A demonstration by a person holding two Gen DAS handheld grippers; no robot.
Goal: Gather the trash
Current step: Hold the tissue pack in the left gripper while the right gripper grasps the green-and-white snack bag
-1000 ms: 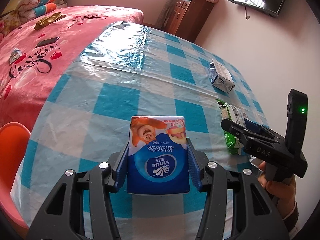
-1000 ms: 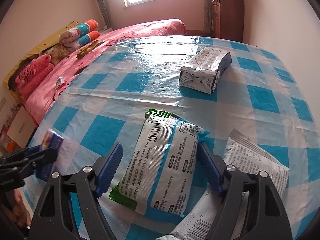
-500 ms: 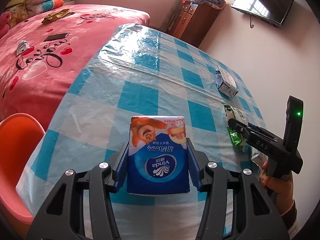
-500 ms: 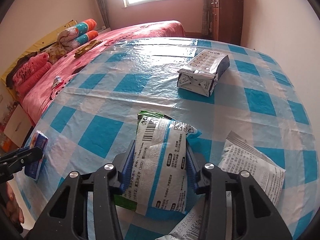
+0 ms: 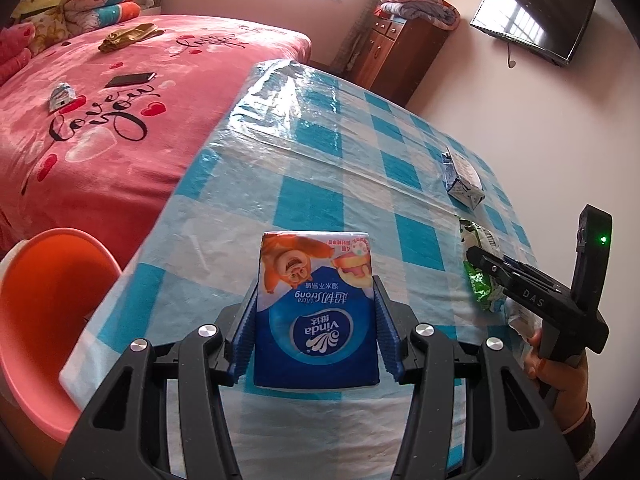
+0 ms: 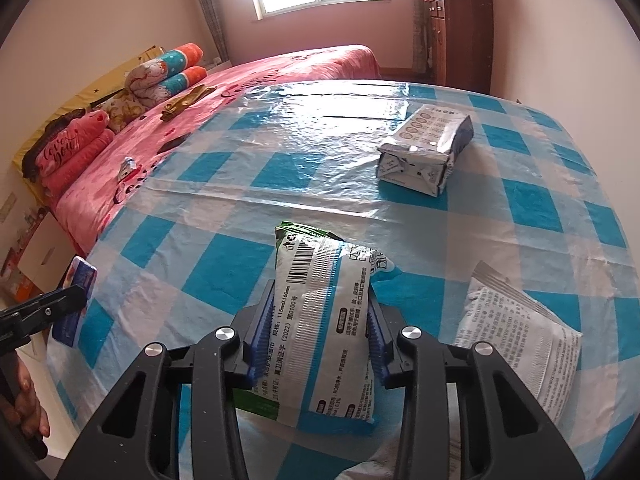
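glossy plastic tablecloth point(image 6: 320, 184), plush bedspread point(image 5: 100, 128)

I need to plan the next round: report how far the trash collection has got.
Done: nothing looks binned; no bin is in view. In hand: the left gripper is shut on the blue tissue pack; the right gripper is closing, its fingers pressing the wet-wipe packet. Left on the checked table: the crumpled carton and the white printed sachet.
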